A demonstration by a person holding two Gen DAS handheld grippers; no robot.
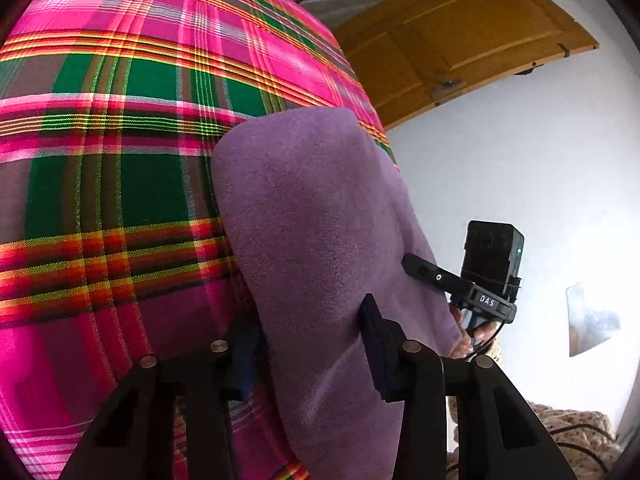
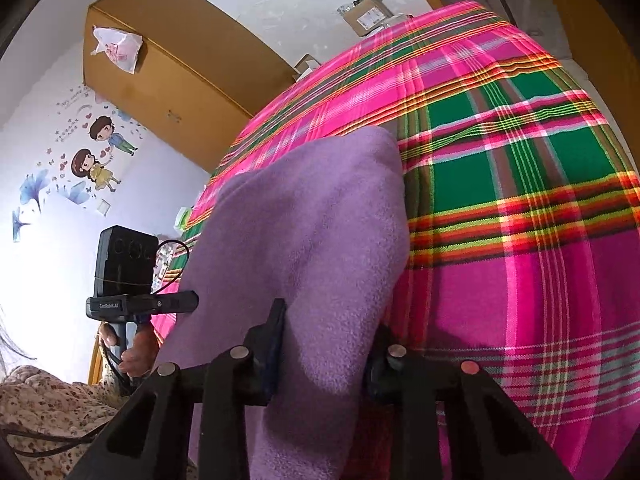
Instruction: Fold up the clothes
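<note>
Two grippers clamped a purple fleece cloth (image 1: 320, 220) over a bed spread with a pink-and-green plaid blanket (image 1: 100, 140). From the left wrist, the left gripper (image 1: 308, 344) had its pads pressed on the cloth's near edge, the fabric bunched between narrowed fingers. From the right wrist, the right gripper (image 2: 324, 352) pinched the same cloth likewise — fleece draped down between its pads. Each camera caught the other gripper beside the cloth, a hand (image 2: 136, 348) on its handle. A wooden wardrobe (image 2: 180, 80) stood against the wall, cartoon stickers (image 2: 96, 152) beside it — a floral quilt (image 2: 44, 412) lay low at the edge.
</note>
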